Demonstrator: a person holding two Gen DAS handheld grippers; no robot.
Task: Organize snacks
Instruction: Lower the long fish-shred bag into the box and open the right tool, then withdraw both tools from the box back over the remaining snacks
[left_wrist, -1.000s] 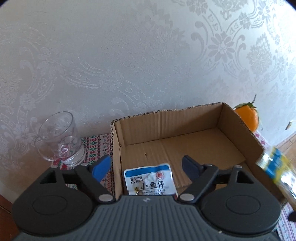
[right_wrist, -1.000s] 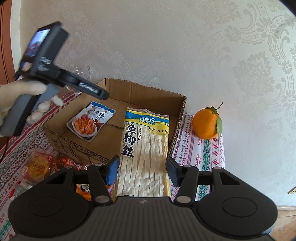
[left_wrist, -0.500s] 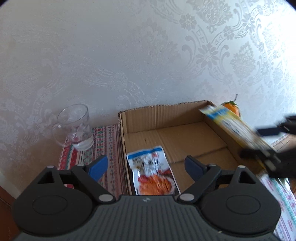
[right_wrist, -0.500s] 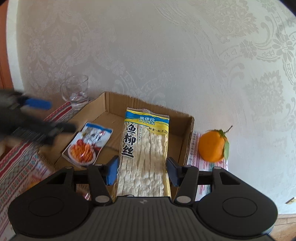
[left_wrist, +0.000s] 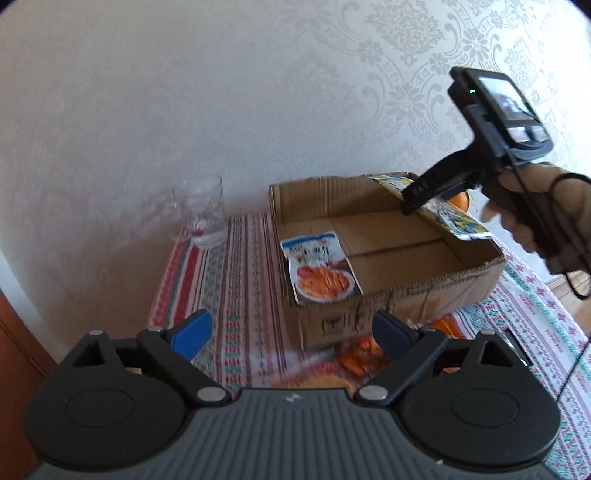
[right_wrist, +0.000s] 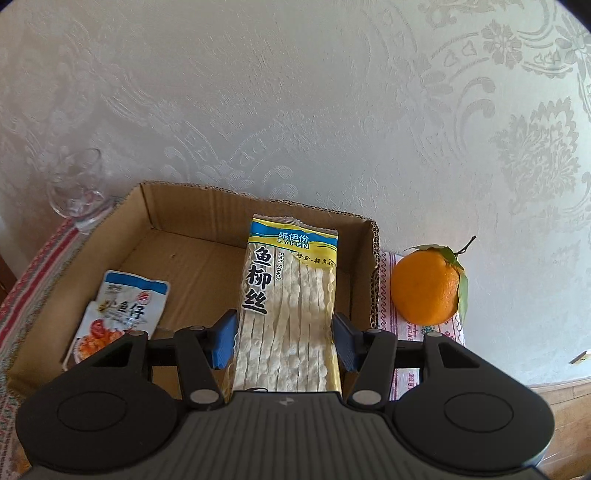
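Since a second ago we have drawn our left gripper (left_wrist: 291, 334) back from the shallow brown cardboard box (left_wrist: 406, 299), its blue fingers (left_wrist: 190, 332) empty and opening wide above the patterned bench (left_wrist: 229, 295). Our right gripper (right_wrist: 286, 341) pinches the long yellow-and-blue fish snack packet (right_wrist: 291, 302) over the box's right side. A small blue-and-white snack pouch (left_wrist: 319, 267) lies inside, at the box's left.

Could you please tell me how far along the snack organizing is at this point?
Done: one small fish packet lies in the cardboard box. In hand: the right gripper holds the fish snack pack over it. Left: orange packets outside; the left gripper, jaws opening, is empty.
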